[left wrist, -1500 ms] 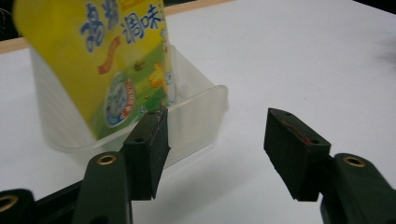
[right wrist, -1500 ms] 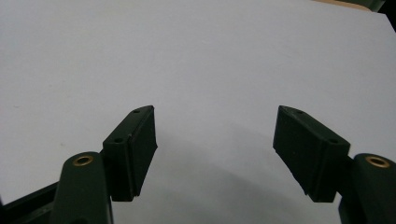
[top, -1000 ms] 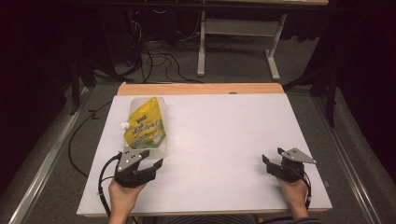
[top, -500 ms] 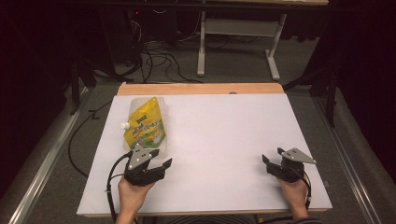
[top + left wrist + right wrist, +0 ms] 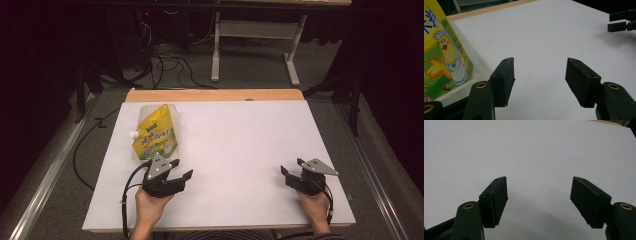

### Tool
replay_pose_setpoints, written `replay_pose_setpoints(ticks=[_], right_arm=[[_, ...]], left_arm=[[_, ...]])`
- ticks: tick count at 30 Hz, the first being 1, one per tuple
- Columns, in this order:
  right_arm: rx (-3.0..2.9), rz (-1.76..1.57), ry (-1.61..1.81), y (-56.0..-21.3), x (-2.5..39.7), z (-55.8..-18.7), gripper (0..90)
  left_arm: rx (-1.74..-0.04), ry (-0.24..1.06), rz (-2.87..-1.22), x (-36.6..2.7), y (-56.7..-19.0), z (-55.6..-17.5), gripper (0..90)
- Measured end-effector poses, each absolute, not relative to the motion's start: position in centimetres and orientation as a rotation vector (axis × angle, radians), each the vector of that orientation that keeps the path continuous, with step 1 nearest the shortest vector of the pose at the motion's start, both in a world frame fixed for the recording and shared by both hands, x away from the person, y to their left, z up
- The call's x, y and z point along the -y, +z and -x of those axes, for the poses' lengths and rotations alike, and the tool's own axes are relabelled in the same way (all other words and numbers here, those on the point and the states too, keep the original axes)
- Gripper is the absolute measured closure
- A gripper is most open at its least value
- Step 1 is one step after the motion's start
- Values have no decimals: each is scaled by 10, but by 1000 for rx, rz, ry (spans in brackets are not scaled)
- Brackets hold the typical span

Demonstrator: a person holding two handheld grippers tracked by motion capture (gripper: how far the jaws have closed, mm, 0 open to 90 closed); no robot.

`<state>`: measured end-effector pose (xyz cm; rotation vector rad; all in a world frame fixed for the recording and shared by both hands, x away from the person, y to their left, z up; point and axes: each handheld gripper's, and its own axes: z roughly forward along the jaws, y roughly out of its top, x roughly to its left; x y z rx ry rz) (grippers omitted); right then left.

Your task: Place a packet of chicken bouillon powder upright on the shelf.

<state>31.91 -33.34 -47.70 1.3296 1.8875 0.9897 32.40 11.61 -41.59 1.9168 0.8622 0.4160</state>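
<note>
Dark floor with loose cables [image 5: 165, 60] and a grey desk frame [image 5: 255, 37] lies behind a white table [image 5: 240, 145] whose far edge shows a strip of bare wood. From the high view, a yellow and green spouted pouch [image 5: 155, 135] lies flat near the table's far left part, its white cap pointing toward the left edge. The left gripper [image 5: 177, 172] sits just on the near side of the pouch, held in a hand [image 5: 150, 205] that comes up from the bottom edge, and its jaws are spread apart and point to the right and away, off the pouch. The right gripper [image 5: 292, 167] rests well apart from it, near the table's near right corner, in the other hand [image 5: 315, 207]; its jaws also stand apart and hold nothing.

Looking along the left gripper [image 5: 539, 68], its two black jaws are wide open over bare white table [image 5: 536, 37] with nothing between them. The pouch [image 5: 444, 57] lies at the left of this view, just beside the left jaw, showing a cartoon chick in an apron on a yellow and green print with a clear sealed border; whether jaw and pouch touch cannot be told. Farther off, at the upper right, the tips of the right gripper [image 5: 621, 21] show as two dark bars set apart.

Looking along the right gripper [image 5: 539, 188], the jaws are open wide above plain white table [image 5: 524, 150], casting a soft shadow between them, and a sliver of the wooden edge shows at the top right corner.
</note>
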Motion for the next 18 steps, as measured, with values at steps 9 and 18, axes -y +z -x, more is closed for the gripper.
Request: replay_pose_setpoints(ticks=[9, 18], right_arm=[[-1889, -1328, 990, -477, 333, -319, 306], [-1888, -1328, 991, -477, 333, -319, 306]], left_arm=[[-846, 397, -1922, -101, -420, -330, 411], [-824, 383, -1939, -81, -426, -336, 414]])
